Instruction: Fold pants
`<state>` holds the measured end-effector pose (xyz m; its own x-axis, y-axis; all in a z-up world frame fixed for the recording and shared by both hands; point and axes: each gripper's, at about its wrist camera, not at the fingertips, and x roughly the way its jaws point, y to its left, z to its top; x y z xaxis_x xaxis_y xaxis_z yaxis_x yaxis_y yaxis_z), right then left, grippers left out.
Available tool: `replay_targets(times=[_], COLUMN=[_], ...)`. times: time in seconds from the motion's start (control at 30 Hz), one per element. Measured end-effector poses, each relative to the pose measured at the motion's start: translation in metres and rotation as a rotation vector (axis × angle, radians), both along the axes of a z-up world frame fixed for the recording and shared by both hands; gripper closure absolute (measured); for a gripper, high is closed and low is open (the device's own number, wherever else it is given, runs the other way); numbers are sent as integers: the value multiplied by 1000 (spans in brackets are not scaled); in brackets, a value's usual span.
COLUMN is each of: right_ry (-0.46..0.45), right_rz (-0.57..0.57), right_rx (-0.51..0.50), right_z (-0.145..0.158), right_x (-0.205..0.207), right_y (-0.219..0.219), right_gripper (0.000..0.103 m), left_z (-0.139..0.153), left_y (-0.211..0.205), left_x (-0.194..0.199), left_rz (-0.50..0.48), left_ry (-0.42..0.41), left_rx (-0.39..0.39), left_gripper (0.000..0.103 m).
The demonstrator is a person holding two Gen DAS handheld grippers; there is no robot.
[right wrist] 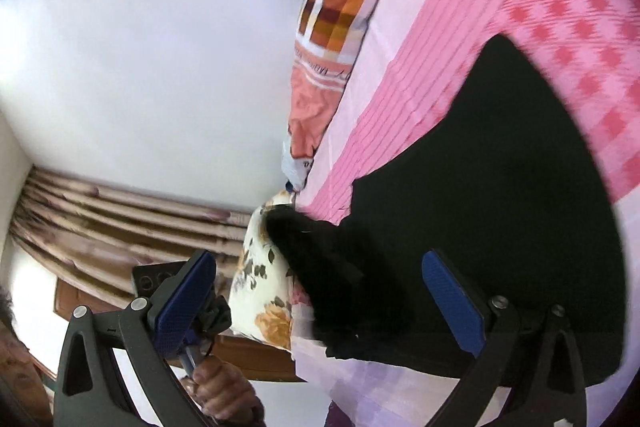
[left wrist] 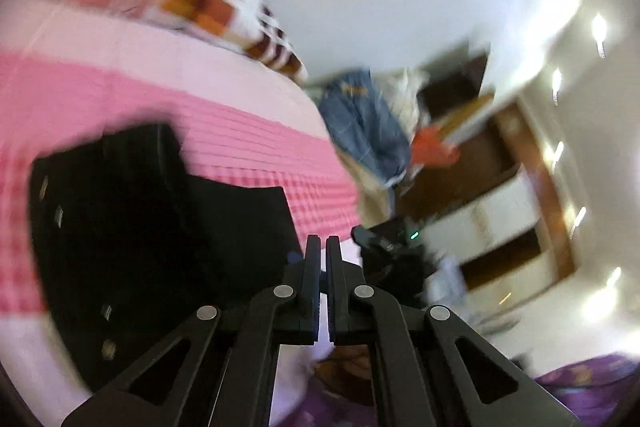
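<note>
The black pants lie folded on the pink checked bedspread, with metal buttons along their left edge. My left gripper is shut and empty, lifted off the bed just right of the pants. In the right wrist view the pants spread as a dark slab on the bedspread. My right gripper is wide open, its blue pads apart, raised above the pants' near edge. The other gripper and a hand show at lower left.
A checked orange and brown pillow lies at the head of the bed. A floral pillow sits by the bed's edge. Blue jeans and other clothes are piled beside wooden shelves. Curtains hang behind.
</note>
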<state>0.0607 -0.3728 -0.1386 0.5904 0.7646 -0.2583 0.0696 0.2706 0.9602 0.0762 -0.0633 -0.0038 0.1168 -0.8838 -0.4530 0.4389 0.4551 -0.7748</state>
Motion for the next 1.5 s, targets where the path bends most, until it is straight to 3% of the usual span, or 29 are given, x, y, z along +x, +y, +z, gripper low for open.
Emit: replay_targets(times=[0.07,0.1,0.2,0.3,0.4,0.5,0.57,0.7,0.83,0.9,0.93,0.97,1.03,1.13,1.2,1.23,1.3,1.37,1.43,1.5], right_ry=[24,40,23,-9,-51,-110,-149,-185,-144,-137,-142,-143,-107,-81,-84,-83,-77,-88,-95,-87], right_rz=[-11,-14,42,177,297,400,440,511,574,606,611,622,626,599,600,599,591,569,527,528], right_rx=[37,56,61,16,-164,-201,-282,-406,-470,-463,-467,-479,-491,-447,-479,-495,-469,-451,-499,-478], right_z=[-8,-13,-12,-5,2,6,10,8,-4,-9,-10,-11,-16,-22,-21,-21,-20,-16,-10,-11], right_x=[2,2,11,28,50,66,74,92,98,97,94,93,95,98,96,96,99,102,105,108], right_y=[-9,-12,-8,10,34,61,78,111,127,132,132,134,134,122,120,120,119,116,111,107], right_gripper=[0,0,0,0,0,0,0,0,1,6,15,37,67,73,72,66,49,23,7,6], left_z=[-11,-9,-5,2,-8,-24,-41,-70,-84,-87,-86,-85,-84,-85,-85,-85,-86,-85,-85,-85], left_y=[-37,-49,-47,-23,19,53,74,95,100,99,98,98,97,100,102,105,108,108,109,110], left_x=[-1,-6,-11,-14,-17,-23,-30,-45,-50,-51,-51,-51,-51,-48,-47,-47,-48,-47,-46,-45], left_rz=[-88,-103,-104,-16,91,183,233,278,290,282,281,282,286,299,311,317,326,333,340,341], left_ry=[49,15,-15,-65,-10,2,47,129,159,165,161,157,151,162,173,177,186,194,201,208], left_rx=[-20,12,58,166,178,241,266,279,288,288,288,288,288,270,266,262,260,258,253,249], left_gripper=[101,101,101,100,98,86,84,84,83,79,75,70,63,61,60,60,59,58,58,56])
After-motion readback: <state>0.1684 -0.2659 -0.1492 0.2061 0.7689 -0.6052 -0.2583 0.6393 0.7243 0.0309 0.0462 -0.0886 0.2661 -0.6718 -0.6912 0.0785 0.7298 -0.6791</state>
